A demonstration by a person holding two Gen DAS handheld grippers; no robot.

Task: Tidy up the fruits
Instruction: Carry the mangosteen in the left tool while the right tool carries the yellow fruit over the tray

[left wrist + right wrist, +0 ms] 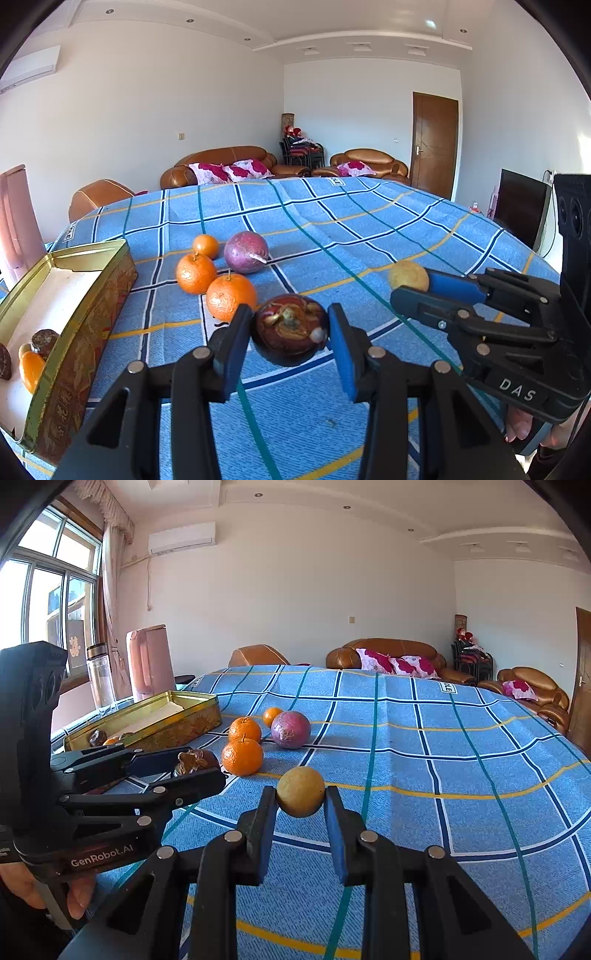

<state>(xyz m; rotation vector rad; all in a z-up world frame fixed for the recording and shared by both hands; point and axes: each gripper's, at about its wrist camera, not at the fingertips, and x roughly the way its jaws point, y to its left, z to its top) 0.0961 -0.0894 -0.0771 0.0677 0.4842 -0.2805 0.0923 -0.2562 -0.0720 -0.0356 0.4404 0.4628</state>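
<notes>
Blue checked tablecloth [369, 229] holds a gold tin [92, 295], a purple fruit [246, 252] and 3 oranges [195, 273]. Left gripper [291, 332] pinches a mangosteen [291, 334]; right gripper [301, 797] squeezes a small yellow fruit [300, 791].

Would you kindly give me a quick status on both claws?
Left claw shut on mangosteen. Right claw shut on yellow fruit. Tin left, path clear.

"DAS" on right tongs [410, 286], "GenRobot.AI" on left tongs [192, 766]
</notes>
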